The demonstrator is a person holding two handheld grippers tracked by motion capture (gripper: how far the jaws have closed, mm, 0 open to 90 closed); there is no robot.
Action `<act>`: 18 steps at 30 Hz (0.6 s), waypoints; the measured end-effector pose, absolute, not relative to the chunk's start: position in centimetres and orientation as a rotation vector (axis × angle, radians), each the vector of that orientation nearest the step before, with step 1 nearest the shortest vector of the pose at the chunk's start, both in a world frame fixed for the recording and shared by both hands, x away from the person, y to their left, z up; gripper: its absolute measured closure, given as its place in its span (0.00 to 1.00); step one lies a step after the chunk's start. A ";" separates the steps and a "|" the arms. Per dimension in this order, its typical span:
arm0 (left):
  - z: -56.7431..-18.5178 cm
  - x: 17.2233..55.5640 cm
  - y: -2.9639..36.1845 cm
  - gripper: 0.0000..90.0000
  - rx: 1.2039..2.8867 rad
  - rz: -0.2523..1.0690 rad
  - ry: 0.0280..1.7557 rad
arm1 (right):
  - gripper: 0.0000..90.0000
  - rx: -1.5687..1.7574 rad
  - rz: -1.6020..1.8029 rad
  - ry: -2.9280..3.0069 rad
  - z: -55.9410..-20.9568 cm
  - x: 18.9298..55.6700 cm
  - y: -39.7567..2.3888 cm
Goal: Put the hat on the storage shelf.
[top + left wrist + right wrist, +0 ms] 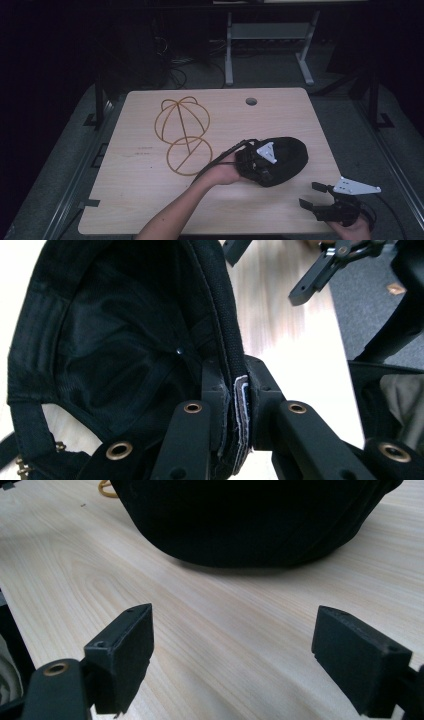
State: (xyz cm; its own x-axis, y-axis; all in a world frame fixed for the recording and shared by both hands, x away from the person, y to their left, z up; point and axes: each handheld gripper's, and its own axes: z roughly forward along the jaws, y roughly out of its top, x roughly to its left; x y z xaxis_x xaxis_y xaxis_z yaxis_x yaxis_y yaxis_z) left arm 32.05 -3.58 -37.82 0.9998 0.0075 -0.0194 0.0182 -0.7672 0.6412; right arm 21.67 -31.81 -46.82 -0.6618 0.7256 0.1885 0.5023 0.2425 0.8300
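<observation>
— Where do we find the black cap (285,159) right now?

— We see it right of centre in the high view, on the light wooden desk (150,200), turned so its hollow inside faces the left gripper (250,162). In the left gripper view the cap (115,340) takes up the upper left of the frame, lining and seams exposed, with a strap and a brass buckle (22,467) in the lower left corner.

— And how do the jaws of that gripper stand?

— We see them clenched on the cap's rim: in the left gripper view the left gripper (241,415) has one jaw inside the cap and one outside, and the stitched band with its pale inner edge is pinched between the pads at lower centre.

— What about the other one?

— We find the right gripper (314,194) in the lower right of the high view, near the desk's front edge, held in a hand (352,227), apart from the cap. Its jaws are released, standing wide with nothing between them. In the right gripper view the right gripper (232,655) spans bare desk (225,630), and the cap (250,520) sits across the top of the frame.

— Anything else on the desk?

— We see a gold wire stand (182,132) left of centre in the high view, a domed frame on a ring, near the cap but apart from it. A round hole (251,101) sits near the far edge.
</observation>
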 end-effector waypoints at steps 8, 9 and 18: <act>-36.2 32.3 -3.1 0.90 2.387 -0.042 0.053 | 0.17 1.152 1.400 2.271 -46.7 21.6 -31.7; -35.6 32.4 -2.8 0.90 2.369 -0.033 0.060 | 0.17 1.142 1.398 2.267 -46.6 21.5 -31.6; -33.7 32.4 -1.8 0.90 2.281 -0.057 0.092 | 0.17 1.105 1.427 2.244 -46.0 21.5 -31.0</act>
State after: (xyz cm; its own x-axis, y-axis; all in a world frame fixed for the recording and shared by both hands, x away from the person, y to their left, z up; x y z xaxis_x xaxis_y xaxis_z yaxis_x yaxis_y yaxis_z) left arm 32.40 -1.83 -33.73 0.9963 0.0474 -0.0718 0.0853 -0.6515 0.7538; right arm 21.48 -30.99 -45.97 -0.6765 0.7160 0.1727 0.4600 0.2277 0.8582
